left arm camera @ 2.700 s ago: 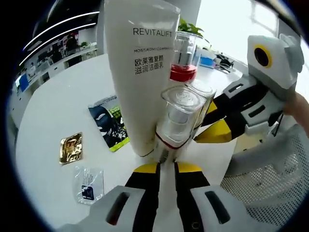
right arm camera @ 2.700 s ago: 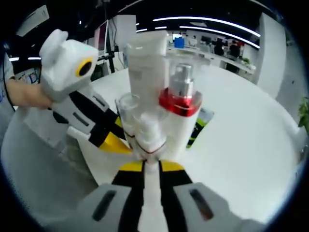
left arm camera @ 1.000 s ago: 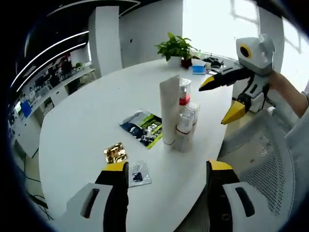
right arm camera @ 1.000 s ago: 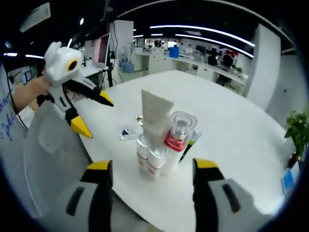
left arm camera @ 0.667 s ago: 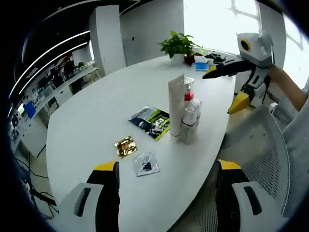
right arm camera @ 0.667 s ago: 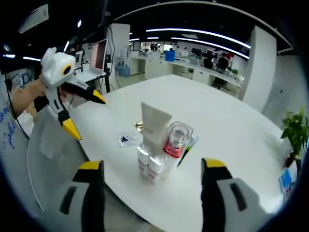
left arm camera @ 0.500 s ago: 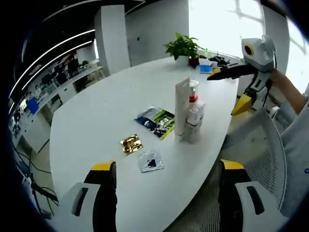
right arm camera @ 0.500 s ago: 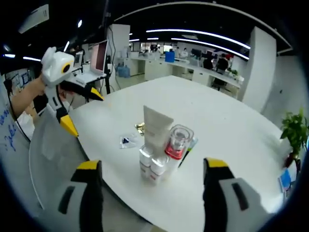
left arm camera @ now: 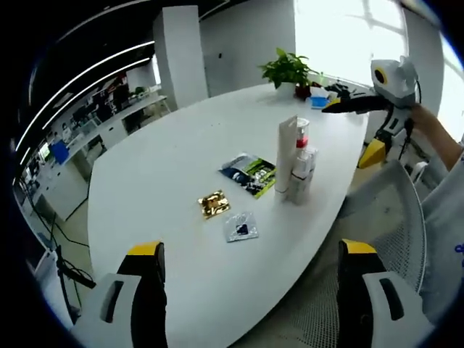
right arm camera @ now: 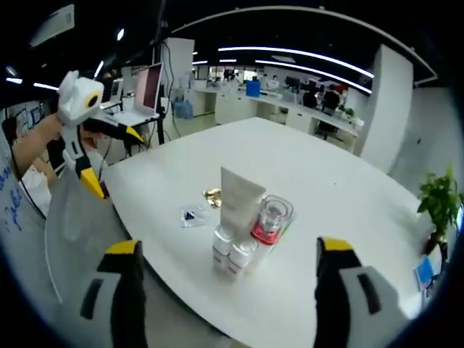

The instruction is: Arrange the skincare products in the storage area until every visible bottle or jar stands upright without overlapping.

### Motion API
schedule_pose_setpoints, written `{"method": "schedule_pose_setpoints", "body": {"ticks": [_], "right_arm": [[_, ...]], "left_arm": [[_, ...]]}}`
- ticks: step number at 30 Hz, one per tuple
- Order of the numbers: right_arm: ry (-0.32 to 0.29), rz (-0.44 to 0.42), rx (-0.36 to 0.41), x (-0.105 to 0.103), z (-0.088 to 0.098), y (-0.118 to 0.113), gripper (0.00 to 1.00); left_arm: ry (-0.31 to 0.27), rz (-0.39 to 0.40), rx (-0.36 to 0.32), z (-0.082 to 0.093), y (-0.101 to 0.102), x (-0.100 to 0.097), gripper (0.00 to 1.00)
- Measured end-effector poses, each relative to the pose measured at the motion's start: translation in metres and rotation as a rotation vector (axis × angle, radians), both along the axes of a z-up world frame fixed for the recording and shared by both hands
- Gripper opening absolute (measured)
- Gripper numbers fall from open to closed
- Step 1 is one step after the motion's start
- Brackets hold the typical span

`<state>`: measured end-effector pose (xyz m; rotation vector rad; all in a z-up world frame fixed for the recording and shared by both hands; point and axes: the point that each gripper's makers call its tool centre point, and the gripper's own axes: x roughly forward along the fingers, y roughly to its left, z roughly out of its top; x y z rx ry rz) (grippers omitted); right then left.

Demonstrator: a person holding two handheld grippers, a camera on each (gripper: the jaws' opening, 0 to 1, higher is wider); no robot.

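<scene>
In the left gripper view, our left gripper (left arm camera: 250,290) rises from the lower edge as 2 grey-white plastic bodies, each with a dark oval slot, ending in black jaws capped with yellow tips. At the upper right of that frame, our right gripper (left arm camera: 370,123) has a white housing and black jaws with yellow tips. A light blue sleeve (left arm camera: 444,217) fills the right edge. In the right gripper view, the right gripper (right arm camera: 228,290) has the same grey bodies, black jaws and yellow tips.
</scene>
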<state>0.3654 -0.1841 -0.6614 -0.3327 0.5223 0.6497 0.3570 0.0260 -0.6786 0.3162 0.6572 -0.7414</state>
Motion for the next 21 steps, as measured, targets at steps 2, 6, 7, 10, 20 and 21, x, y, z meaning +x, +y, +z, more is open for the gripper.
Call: {"method": "schedule_pose_setpoints", "body": {"ticks": [2, 6, 7, 10, 20, 21], "right_arm": [[-0.002, 0.001, 0.003, -0.001, 0.000, 0.001, 1.00], [-0.003, 0.014, 0.013, -0.003, 0.001, 0.004, 1.00], [-0.003, 0.016, 0.019, -0.003, 0.002, 0.005, 1.00], [0.000, 0.018, 0.016, -0.004, 0.001, 0.006, 1.00], [-0.011, 0.016, -0.015, -0.001, -0.001, 0.002, 1.00], [-0.012, 0.016, -0.014, -0.001, -0.001, 0.002, 1.00]], "left_arm": [[0.003, 0.012, -0.009, 0.001, 0.003, 0.000, 0.97], [0.006, 0.031, -0.018, 0.001, 0.009, -0.001, 0.97], [0.005, 0.032, -0.016, 0.000, 0.011, -0.001, 0.97], [-0.001, 0.044, -0.025, 0.000, 0.014, -0.001, 0.97], [0.015, 0.068, -0.043, -0.008, 0.015, 0.003, 0.97], [0.018, 0.068, -0.041, -0.009, 0.014, 0.004, 0.97]]}}
